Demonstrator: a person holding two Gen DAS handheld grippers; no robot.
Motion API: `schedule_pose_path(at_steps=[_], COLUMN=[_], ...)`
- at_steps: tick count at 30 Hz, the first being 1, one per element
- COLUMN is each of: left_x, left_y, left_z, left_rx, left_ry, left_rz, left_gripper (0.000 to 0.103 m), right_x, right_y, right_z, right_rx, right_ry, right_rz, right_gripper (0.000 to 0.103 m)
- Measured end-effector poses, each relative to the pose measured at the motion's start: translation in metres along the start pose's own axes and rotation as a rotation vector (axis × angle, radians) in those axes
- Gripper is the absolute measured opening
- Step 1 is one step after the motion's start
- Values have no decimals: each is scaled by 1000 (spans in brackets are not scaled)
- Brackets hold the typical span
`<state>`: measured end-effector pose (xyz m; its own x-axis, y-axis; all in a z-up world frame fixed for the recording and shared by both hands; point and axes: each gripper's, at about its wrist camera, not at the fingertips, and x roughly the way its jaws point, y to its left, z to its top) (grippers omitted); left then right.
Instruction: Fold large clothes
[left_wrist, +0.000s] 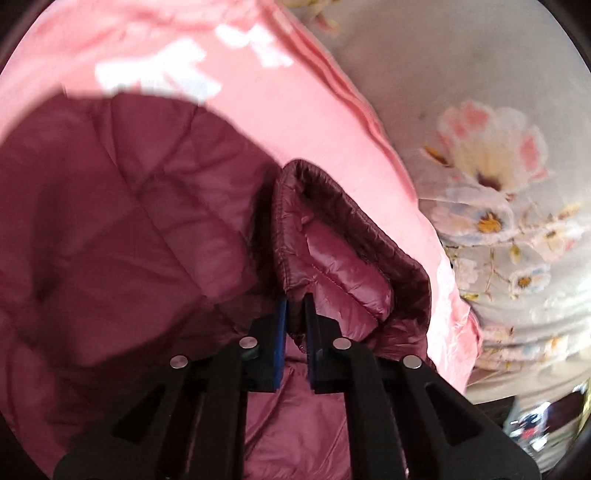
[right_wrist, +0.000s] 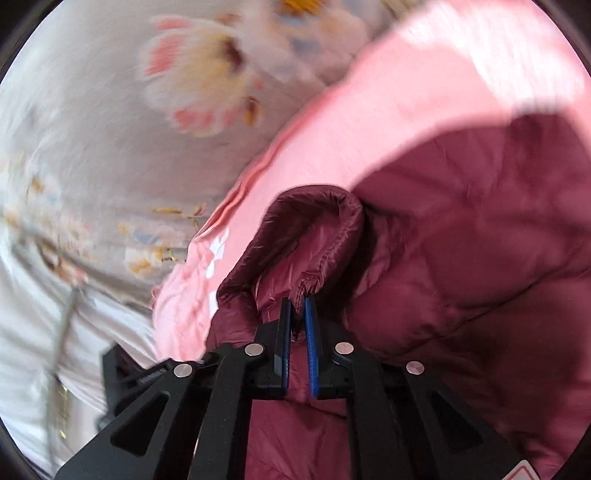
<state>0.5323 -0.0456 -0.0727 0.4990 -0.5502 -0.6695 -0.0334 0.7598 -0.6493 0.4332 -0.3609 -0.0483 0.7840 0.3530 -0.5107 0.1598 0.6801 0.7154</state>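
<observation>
A dark red quilted puffer jacket lies over a pink blanket. My left gripper is shut on a stitched, gathered edge of the jacket and lifts it, so the shiny lining shows. In the right wrist view the same jacket fills the right side. My right gripper is shut on another hemmed edge of the jacket, which curls up over the fingers. Both pairs of blue pads pinch fabric.
The pink blanket with white patches lies under the jacket. A grey bedsheet with a flower print spreads beyond it, also in the right wrist view. A black object sits at the bed's edge.
</observation>
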Motion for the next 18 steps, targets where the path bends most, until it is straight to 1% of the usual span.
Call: schedule_pose_path(at_steps=[1, 3, 6, 9, 12, 14, 16, 18], left_x=[-6, -18, -17, -5, 1, 5, 8, 7], left_y=[-1, 2, 7, 11, 14, 8, 2, 3], left_z=[-2, -8, -20, -31, -38, -41, -46, -49], left_rx=[35, 99, 158, 208, 252, 292, 335, 353], left_ry=[-14, -28, -31, -38, -57, -75, -97, -110], left_rz=[4, 16, 59, 120, 144, 168, 199, 217], left_gripper=[7, 7, 7, 7, 8, 8, 8, 8], right_x=[-4, -4, 9, 17, 23, 26, 27, 28], right_y=[2, 2, -7, -10, -10, -8, -7, -5], right_z=[-2, -9, -19, -23, -28, -32, -35, -37], right_rx=[-42, -121, -176, -214, -278, -309, -327, -349], right_ry=[1, 23, 70, 83, 86, 85, 83, 79], right_rz=[-18, -85, -168, -210, -263, -295, -315, -337], right_gripper=[7, 7, 7, 6, 6, 6, 6, 6])
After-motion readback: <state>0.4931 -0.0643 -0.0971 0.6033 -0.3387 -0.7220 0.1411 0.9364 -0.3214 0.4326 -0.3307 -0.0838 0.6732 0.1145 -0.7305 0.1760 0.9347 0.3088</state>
